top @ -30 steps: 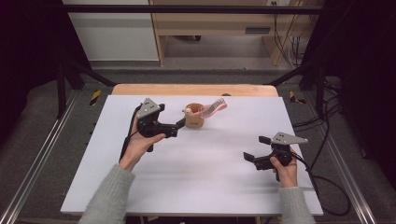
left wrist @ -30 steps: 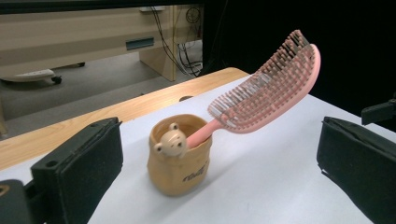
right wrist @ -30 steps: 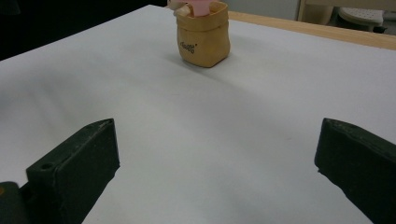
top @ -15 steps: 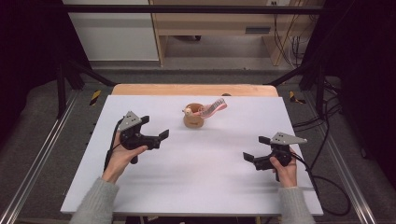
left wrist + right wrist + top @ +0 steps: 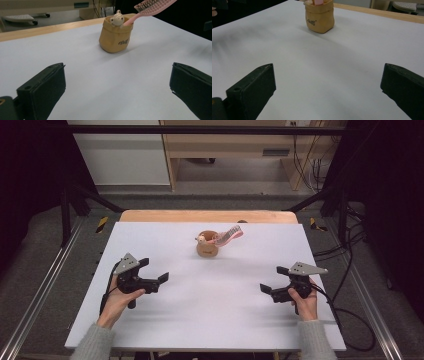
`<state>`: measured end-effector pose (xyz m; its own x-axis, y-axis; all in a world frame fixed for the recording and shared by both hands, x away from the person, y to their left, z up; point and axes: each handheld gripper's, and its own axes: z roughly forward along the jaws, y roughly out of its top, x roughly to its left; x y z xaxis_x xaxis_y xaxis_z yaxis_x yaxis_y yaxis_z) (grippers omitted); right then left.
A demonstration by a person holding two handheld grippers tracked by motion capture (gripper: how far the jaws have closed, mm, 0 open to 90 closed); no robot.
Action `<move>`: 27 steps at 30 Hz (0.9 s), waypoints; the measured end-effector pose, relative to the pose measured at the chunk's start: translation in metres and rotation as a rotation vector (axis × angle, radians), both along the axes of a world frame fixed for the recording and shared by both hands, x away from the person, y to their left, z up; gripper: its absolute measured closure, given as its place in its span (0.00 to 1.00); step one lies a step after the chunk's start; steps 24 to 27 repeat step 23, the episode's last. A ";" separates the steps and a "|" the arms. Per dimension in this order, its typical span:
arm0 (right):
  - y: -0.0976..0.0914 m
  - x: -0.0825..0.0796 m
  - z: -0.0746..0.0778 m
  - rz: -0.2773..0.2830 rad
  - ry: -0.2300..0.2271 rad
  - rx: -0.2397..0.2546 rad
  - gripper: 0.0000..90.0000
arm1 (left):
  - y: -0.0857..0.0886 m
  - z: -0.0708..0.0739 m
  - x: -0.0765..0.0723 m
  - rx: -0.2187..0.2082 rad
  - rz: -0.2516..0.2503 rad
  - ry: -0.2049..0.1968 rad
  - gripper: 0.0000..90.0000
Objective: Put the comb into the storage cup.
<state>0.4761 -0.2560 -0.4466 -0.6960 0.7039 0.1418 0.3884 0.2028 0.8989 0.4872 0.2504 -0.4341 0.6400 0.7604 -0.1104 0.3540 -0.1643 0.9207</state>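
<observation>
High view puts the left gripper [image 5: 150, 274] and right gripper [image 5: 272, 280] near the counter's [image 5: 225, 320] front edge, jaws spread wide and pinching nothing. Well beyond them, toward the far edge, the tan pot [image 5: 207, 246] holds a pink brush [image 5: 227, 236] leaning out. Either gripper should advance level and pinch the brush above the rim, so the pot isn't tipped.
</observation>
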 end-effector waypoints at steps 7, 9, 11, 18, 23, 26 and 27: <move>-0.001 0.000 0.000 -0.004 -0.001 0.002 0.00 | 0.019 -0.008 -0.005 -0.003 0.032 0.011 0.00; -0.002 0.000 -0.001 -0.005 -0.002 0.003 0.00 | 0.023 -0.010 -0.006 -0.002 0.034 0.014 0.00; -0.002 0.000 -0.001 -0.005 0.000 0.003 0.00 | 0.027 -0.013 -0.006 -0.001 0.042 0.017 0.00; -0.002 0.001 -0.003 -0.006 0.005 0.000 0.00 | 0.033 -0.019 -0.006 0.005 0.051 0.021 0.00; 0.000 0.002 -0.005 -0.001 0.014 -0.008 0.00 | 0.035 -0.022 -0.005 0.025 0.055 0.022 0.00; 0.000 0.002 -0.005 -0.001 0.014 -0.008 0.00 | 0.035 -0.022 -0.005 0.025 0.055 0.022 0.00; 0.000 0.002 -0.005 -0.001 0.014 -0.008 0.00 | 0.035 -0.022 -0.005 0.025 0.055 0.022 0.00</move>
